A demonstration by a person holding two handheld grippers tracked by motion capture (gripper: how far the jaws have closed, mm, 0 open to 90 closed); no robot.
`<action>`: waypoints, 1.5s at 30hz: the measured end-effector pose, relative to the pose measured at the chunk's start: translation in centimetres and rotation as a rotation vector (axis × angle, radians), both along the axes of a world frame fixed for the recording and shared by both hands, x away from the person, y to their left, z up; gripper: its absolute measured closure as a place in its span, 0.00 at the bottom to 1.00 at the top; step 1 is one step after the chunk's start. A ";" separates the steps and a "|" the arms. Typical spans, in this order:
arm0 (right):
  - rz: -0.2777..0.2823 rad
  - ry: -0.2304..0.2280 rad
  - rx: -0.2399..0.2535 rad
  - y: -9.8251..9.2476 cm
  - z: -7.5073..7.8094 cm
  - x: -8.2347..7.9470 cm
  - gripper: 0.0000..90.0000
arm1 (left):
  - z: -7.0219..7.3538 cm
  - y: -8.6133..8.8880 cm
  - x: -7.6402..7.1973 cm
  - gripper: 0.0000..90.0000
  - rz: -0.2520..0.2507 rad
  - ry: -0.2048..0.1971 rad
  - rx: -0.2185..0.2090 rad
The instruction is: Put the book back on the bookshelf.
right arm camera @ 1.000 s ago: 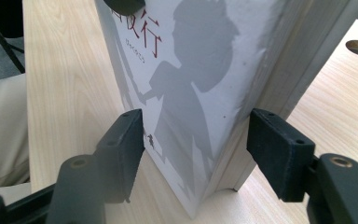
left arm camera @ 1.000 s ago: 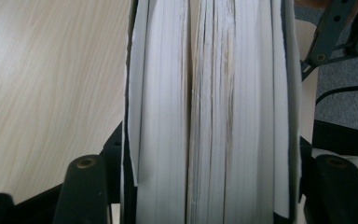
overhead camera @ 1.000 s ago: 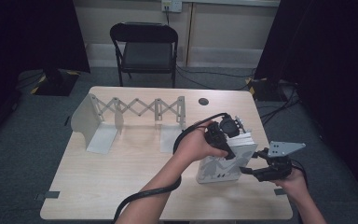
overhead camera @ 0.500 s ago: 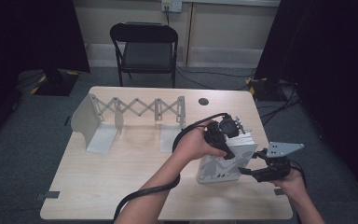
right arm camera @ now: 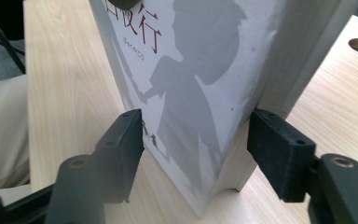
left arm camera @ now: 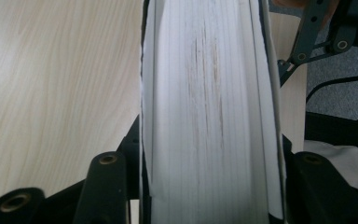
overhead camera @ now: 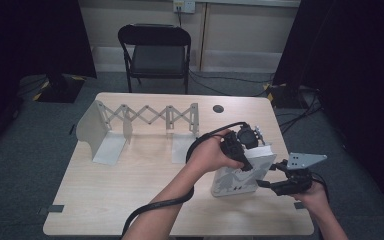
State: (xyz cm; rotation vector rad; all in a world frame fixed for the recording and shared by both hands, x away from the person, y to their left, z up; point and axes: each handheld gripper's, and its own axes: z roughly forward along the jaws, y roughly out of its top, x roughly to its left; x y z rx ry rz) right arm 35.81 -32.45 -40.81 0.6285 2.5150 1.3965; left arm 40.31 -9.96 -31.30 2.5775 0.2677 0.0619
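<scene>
Book [overhead camera: 240,175] stands upright near the right edge of the table [overhead camera: 130,190], tilted a little, its white cover printed with a grey silhouette and red characters. I have the left gripper [overhead camera: 237,145] over its top edge, jaws clamped on the block of pages [left arm camera: 209,112], one jaw on each cover. My right gripper [overhead camera: 275,186] sits low at the book's right corner, jaws apart on either side of that corner; I cannot tell whether they touch it. An expanding metal rack [overhead camera: 140,122] stands well apart, toward the table's far left. A chair [overhead camera: 155,50] stands beyond the table.
</scene>
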 end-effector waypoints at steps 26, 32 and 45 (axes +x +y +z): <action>-0.036 0.012 0.009 0.4 -2.4 -0.3 0.33 | 0.0 1.5 0.3 0.44 0.066 0.029 0.051; -0.048 0.024 0.014 0.1 -3.3 -0.5 0.33 | -0.4 1.5 0.1 0.46 0.043 0.040 0.080; -0.043 0.037 0.008 0.8 -4.4 -0.7 0.33 | -0.9 2.0 0.1 0.51 0.042 0.011 0.028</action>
